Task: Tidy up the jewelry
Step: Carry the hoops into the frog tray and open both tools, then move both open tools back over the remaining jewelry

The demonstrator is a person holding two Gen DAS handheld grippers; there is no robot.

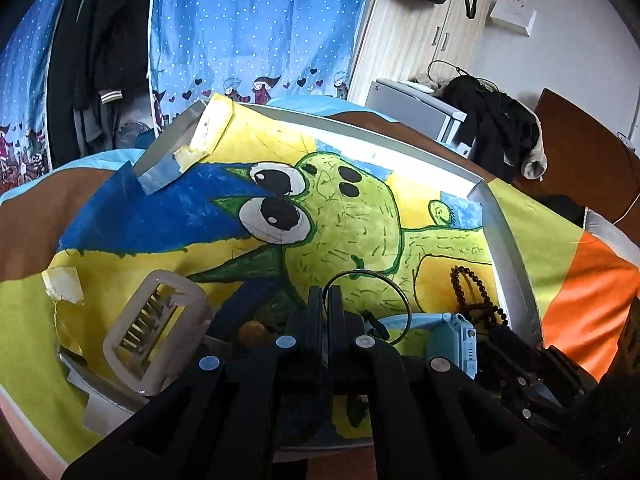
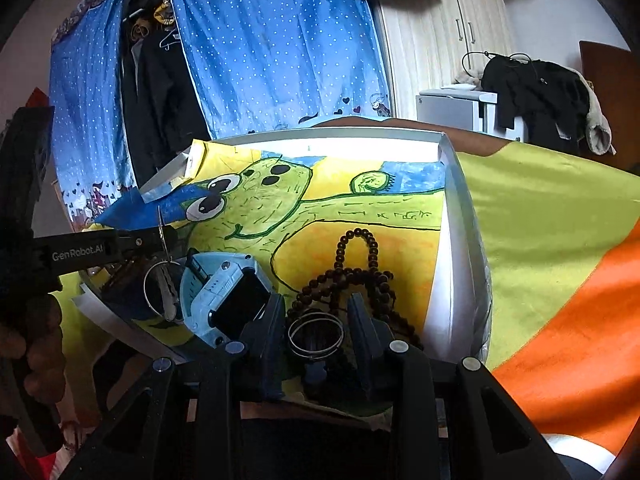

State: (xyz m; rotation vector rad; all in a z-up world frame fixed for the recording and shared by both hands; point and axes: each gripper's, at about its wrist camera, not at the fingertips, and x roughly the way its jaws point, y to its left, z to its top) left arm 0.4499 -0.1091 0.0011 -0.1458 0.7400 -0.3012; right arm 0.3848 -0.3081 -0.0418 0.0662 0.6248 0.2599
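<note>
Altogether I count two thin metal bangles, one string of dark round beads, one pale blue watch and one white box. My left gripper (image 1: 327, 300) has its two black fingers pressed together on the first bangle (image 1: 384, 280), a slim wire hoop that stands upright above the box floor; from my right wrist camera the same hoop (image 2: 161, 224) shows edge-on as a bright sliver in that gripper (image 2: 162, 240). My right gripper (image 2: 316, 316) has its fingers spread apart, one on each side of the second bangle (image 2: 316, 334), a layered silvery ring lying flat; I cannot tell whether the fingers touch it. The bead string (image 2: 356, 272) is heaped just behind that ring, matte brown-black, one loop reaching out across the paper. The blue watch (image 2: 228, 300), smooth plastic with a dark square face, lies just left of my right fingers. Everything sits inside the shallow white box (image 2: 456, 200), its floor lined with a painted drawing (image 2: 320, 200) of a green, big-eyed cartoon creature on yellow.
</note>
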